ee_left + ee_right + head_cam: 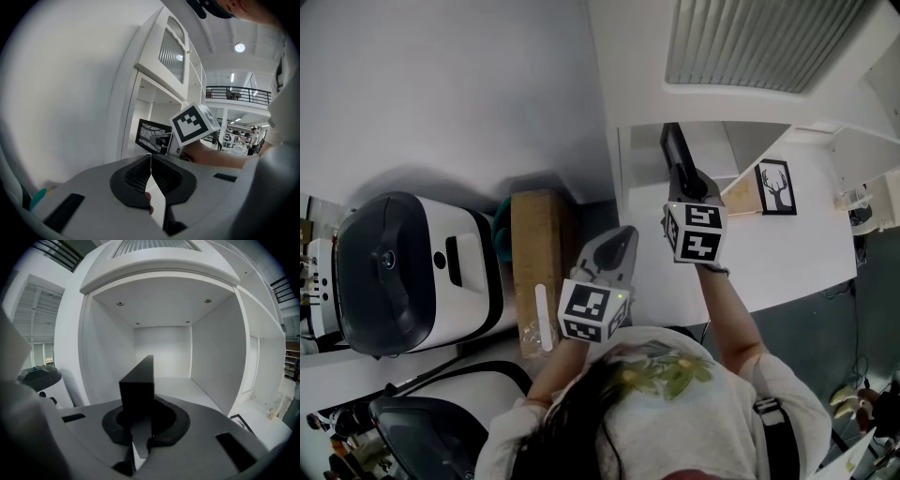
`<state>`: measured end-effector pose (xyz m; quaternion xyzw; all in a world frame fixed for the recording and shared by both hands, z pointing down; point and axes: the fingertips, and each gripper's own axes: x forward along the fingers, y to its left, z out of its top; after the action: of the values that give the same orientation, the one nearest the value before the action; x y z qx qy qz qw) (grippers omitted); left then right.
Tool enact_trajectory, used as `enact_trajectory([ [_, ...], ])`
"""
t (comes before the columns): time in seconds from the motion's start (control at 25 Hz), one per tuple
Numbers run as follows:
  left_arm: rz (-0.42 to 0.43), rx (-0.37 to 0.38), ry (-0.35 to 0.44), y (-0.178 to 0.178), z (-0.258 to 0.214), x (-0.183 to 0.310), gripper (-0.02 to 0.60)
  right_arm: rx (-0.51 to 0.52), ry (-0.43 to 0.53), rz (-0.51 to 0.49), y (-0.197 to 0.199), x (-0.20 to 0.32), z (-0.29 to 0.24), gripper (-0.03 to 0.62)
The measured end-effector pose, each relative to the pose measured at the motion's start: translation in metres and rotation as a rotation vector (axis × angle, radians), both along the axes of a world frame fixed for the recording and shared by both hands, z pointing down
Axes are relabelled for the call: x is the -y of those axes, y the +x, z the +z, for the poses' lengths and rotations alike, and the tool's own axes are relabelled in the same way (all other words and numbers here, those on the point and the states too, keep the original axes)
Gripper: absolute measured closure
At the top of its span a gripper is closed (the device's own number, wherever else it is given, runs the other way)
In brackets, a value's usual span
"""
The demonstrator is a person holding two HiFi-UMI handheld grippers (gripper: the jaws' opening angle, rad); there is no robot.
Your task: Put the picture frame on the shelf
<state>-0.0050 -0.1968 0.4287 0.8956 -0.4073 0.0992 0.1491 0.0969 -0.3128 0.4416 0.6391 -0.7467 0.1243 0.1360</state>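
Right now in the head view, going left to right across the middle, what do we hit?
Black-and-white appliance → wooden block → left gripper → right gripper clamping the black picture frame → deer picture.

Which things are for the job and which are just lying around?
For the job: frame, gripped in the right gripper jaws; shelf.
Just lying about: deer picture, wooden box, white machine. The left gripper is shut and empty.
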Motion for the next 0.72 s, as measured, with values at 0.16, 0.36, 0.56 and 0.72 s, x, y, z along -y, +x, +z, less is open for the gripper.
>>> enact_trajectory([
  [0.16, -0.004, 0.0, -0.001, 0.0, 0.0, 0.0, 0.551, -0.004, 0.0, -0.003, -0.001, 0.004, 0.0, 0.557],
  [0.36, -0.008, 0.001, -0.005, 0.0, 0.001, 0.0, 0.551, 0.002, -0.002, -0.006, -0.002, 0.008, 0.0, 0.557],
  [0.56, -0.011, 0.001, -0.005, -0.001, 0.002, -0.001, 0.551, -0.008, 0.004, -0.004, -0.001, 0.014, 0.0, 0.557],
  [0.72, -0.015, 0.001, -0.005, -0.002, 0.001, 0.0, 0.551, -0.006, 0.003, -0.006, -0.001, 0.017, 0.0, 0.557],
])
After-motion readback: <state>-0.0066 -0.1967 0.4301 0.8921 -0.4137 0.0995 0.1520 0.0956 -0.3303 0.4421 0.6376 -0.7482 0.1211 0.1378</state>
